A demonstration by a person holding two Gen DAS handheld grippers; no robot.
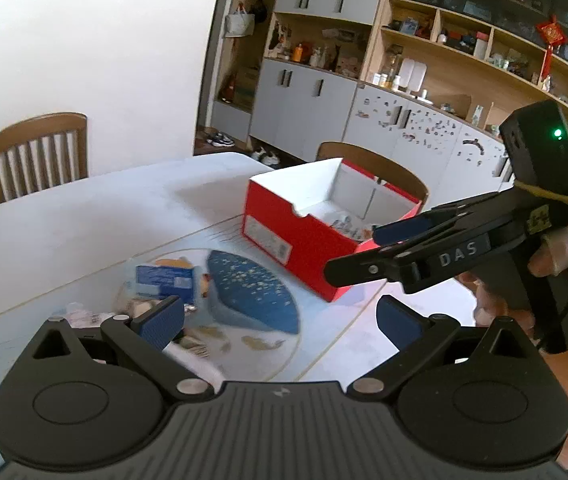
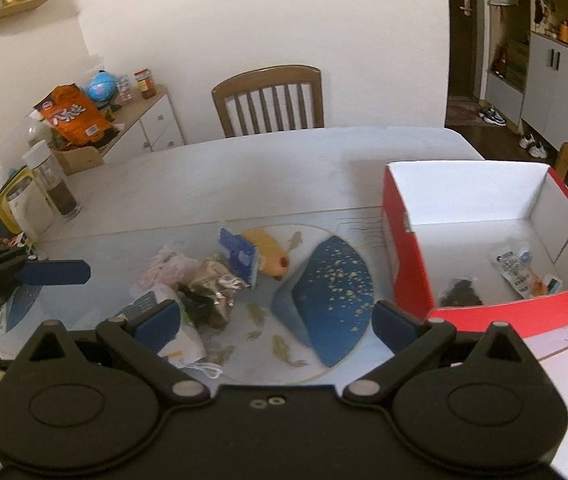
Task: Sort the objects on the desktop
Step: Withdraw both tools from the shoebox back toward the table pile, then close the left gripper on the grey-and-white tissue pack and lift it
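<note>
Both the left gripper (image 1: 279, 320) and right gripper (image 2: 275, 320) hover spread and empty; next, lower one squarely over a single wrapper (image 2: 215, 280), then carry it to the red box (image 2: 408, 264).

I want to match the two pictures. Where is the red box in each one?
Left wrist view: the red box sits in the middle, behind the blue fan.
Right wrist view: the red box is at the right, open, with packets inside.
Shared landmark: the blue fan lies on the table just left of the box in both.
</note>
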